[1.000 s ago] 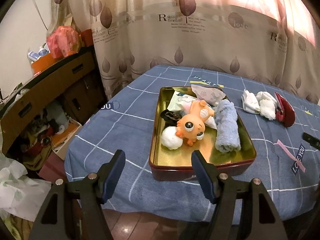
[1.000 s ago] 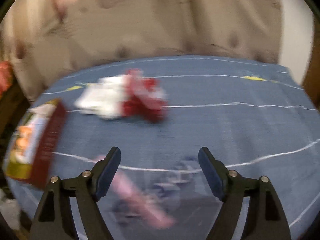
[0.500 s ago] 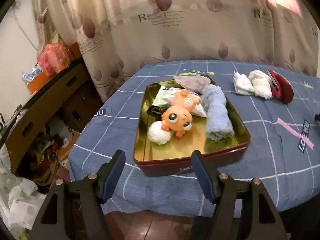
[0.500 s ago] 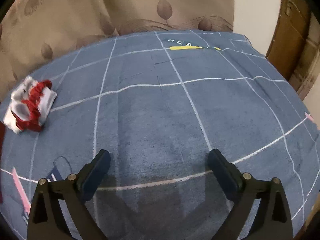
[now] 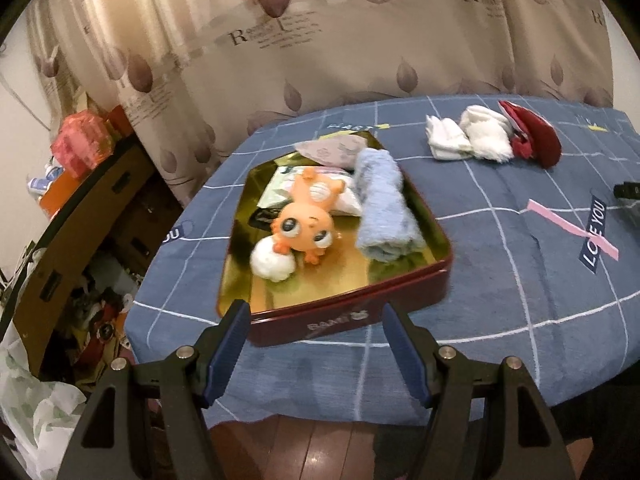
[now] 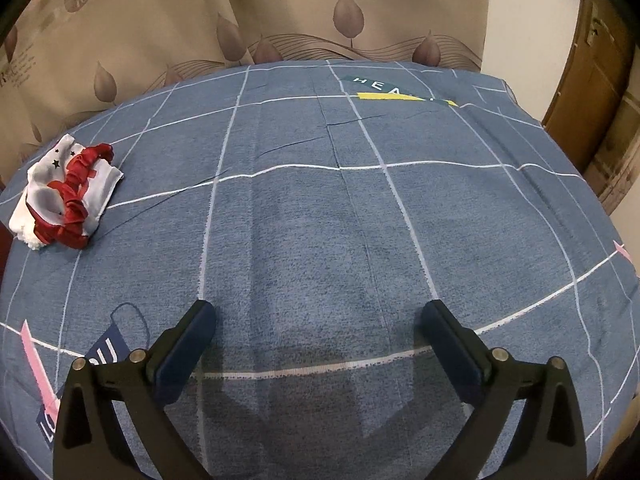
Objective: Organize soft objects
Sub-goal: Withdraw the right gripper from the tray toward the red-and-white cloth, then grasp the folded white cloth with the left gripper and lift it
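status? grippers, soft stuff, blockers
Left gripper open, empty, at tin front wall. Right gripper open, empty over bare cloth. White and red pile outside tin. No blockers seen.

place: someone's home, lived-in room
desk (image 6: pixel 320 220): mine's got a blue checked cloth on it
backdrop: leaf-print curtain (image 5: pixel 320 40), wooden door (image 6: pixel 592 100)
side: cardboard box (image 5: pixel 80 216) and household clutter (image 5: pixel 92 312) on wood floor (image 5: pixel 312 448)

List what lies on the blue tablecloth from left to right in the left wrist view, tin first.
Red tin holding the soft toys → folded white cloths → fluffy white bundle → red fabric piece → pink stripe with the "LOVE YOU" label printed on the tablecloth.
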